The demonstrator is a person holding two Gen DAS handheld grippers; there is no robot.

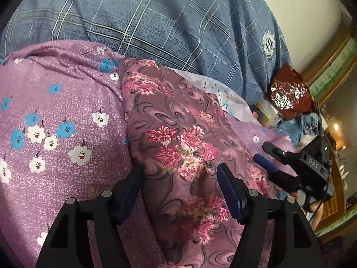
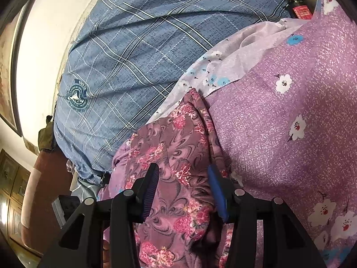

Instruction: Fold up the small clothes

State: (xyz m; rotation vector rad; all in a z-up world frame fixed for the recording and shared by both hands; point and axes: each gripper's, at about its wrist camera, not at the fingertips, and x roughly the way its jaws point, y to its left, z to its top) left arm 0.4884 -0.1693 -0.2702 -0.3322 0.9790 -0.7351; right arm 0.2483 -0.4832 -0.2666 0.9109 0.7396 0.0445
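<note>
A small mauve garment with pink flowers (image 1: 178, 134) lies folded lengthwise into a long strip on the purple flowered bedsheet (image 1: 55, 111). My left gripper (image 1: 178, 174) straddles the strip's near part, jaws wide apart and open; its left finger sits at the strip's edge. Farther right in the same view, my right gripper (image 1: 262, 151) rests at the strip's right edge. In the right wrist view the garment (image 2: 174, 138) runs away between the jaws of my right gripper (image 2: 183, 173), which stand apart over the cloth and open, not pinching it.
A bulky blue plaid quilt (image 1: 156, 22) (image 2: 133, 55) is heaped behind the garment. A turned-up pale lilac sheet corner (image 2: 223, 62) lies beside it. A red-brown foil bag (image 1: 287, 93) and clutter sit at the bed's far right; a red box (image 2: 301, 11) shows beyond the sheet.
</note>
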